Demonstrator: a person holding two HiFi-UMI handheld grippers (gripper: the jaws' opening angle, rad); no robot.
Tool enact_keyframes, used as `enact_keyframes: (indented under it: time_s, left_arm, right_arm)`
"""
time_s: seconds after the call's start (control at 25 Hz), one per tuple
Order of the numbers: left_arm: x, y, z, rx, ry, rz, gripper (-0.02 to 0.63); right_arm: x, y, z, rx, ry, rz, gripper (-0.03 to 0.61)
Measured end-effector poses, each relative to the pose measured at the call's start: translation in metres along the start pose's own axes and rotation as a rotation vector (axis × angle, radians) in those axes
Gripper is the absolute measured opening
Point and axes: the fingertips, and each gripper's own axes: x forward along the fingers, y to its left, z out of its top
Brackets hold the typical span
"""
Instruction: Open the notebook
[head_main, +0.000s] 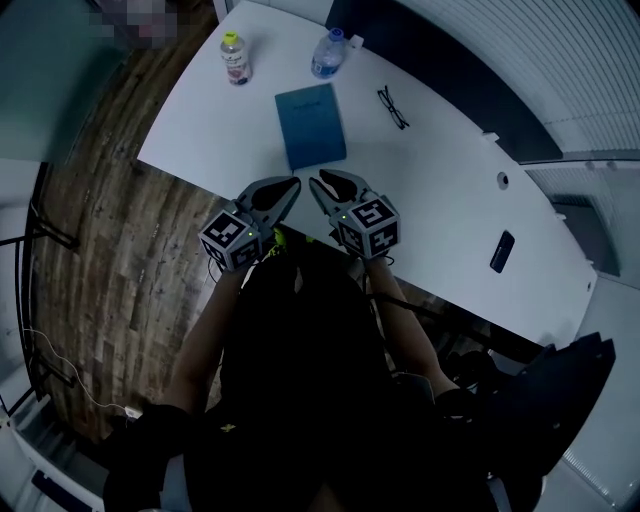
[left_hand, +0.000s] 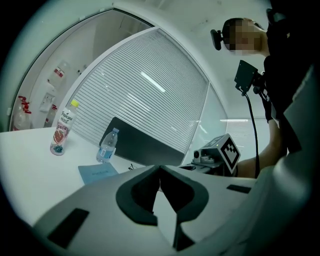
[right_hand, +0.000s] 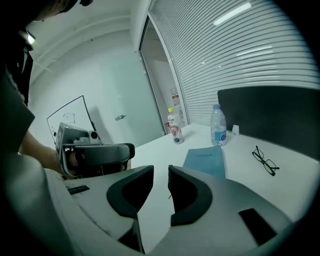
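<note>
Left gripper (left_hand: 160, 168) had its jaws pinched together at the tips, with nothing in them. Right gripper (right_hand: 161, 172) was cracked open just a bit, also empty. Both hung over the near edge of the white table (head_main: 440, 190). The notebook (head_main: 310, 125) lay flat just beyond them, closed, with a plain blue cover. Past it stood a water bottle (head_main: 327, 54) and a yellow-capped drink bottle (head_main: 234, 58), with glasses (head_main: 393, 107) to the right. Wood-plank floor (head_main: 100, 230), slatted blinds (right_hand: 240, 45) behind.
</note>
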Motion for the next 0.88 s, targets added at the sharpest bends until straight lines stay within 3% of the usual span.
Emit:
enact_keyframes:
  time_s: [0.44, 0.88]
  left_arm:
    - [0.019, 0.033, -0.009, -0.029, -0.005, 0.047, 0.015]
    - [0.020, 0.068, -0.028, -0.082, -0.006, 0.116, 0.015]
  right_arm:
    - [0.027, -0.046, -0.006, 0.046, 0.020, -0.070, 0.117]
    - [0.057, -0.100, -0.043, 0.107, 0.117, -0.164, 0.276]
